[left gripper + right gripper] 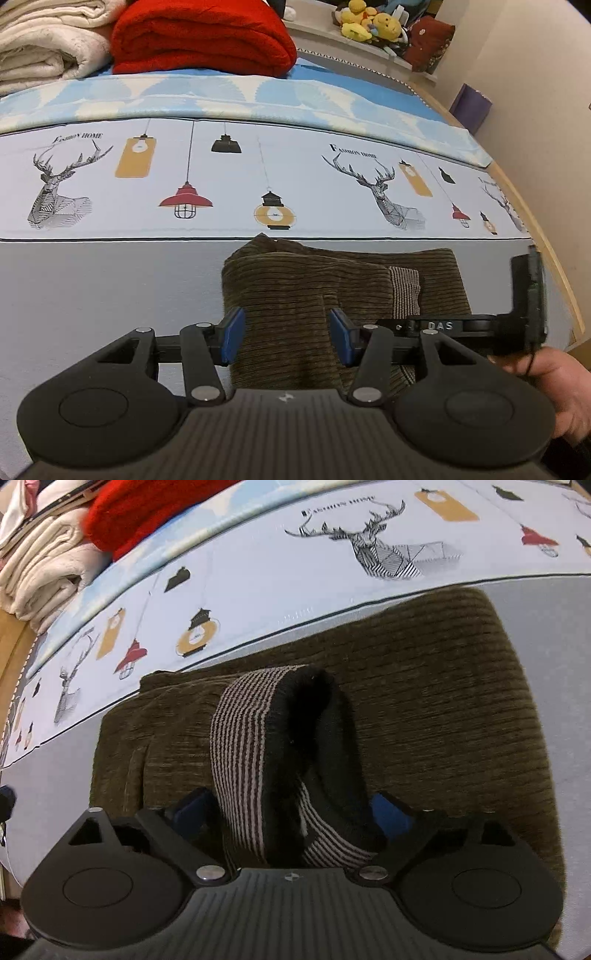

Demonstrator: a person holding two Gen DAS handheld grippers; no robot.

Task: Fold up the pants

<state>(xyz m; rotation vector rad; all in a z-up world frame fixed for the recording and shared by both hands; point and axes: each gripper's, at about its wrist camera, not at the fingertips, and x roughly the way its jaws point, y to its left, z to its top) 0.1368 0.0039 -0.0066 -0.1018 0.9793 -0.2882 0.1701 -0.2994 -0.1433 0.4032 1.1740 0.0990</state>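
Nearest the lens in the left wrist view, the left tool (pixel 287 334) fills the lower part of the frame with its blue pads (pixel 232 334) spread wide, nothing pinched between them, poised over the near edge of the brown corduroy pants (pixel 295 295). The pants lie partly folded on the bed sheet (pixel 110 295), in the lower centre of the frame, with a striped cuff (pixel 404 291) showing at their right part. To the right, just beyond the left tool, the black body of the right tool (pixel 524 295) crosses the frame, and a hand (pixel 554 387) grips at the lower right edge. Higher up, the sheet carries a printed band of stags and hanging lamps; at the upper left sit folded cream blankets (pixel 44 44), a red blanket (pixel 199 37) beside them, and yellow plush toys (pixel 369 22) on a shelf at the upper right. In the right wrist view, the right tool (pixel 295 812) occupies the bottom of the frame, its blue pads (pixel 388 812) apart on either side of the striped cuff (pixel 243 746), which rises as a loop between them with a dark fleecy lining (pixel 317 716); whether the pads press the cuff cannot be told. The brown pants (pixel 443 686) spread behind the cuff across the middle and right of the frame, lying on the bed sheet (pixel 55 794), with the cream blankets (pixel 40 572) and red blanket (pixel 140 513) at the upper left.
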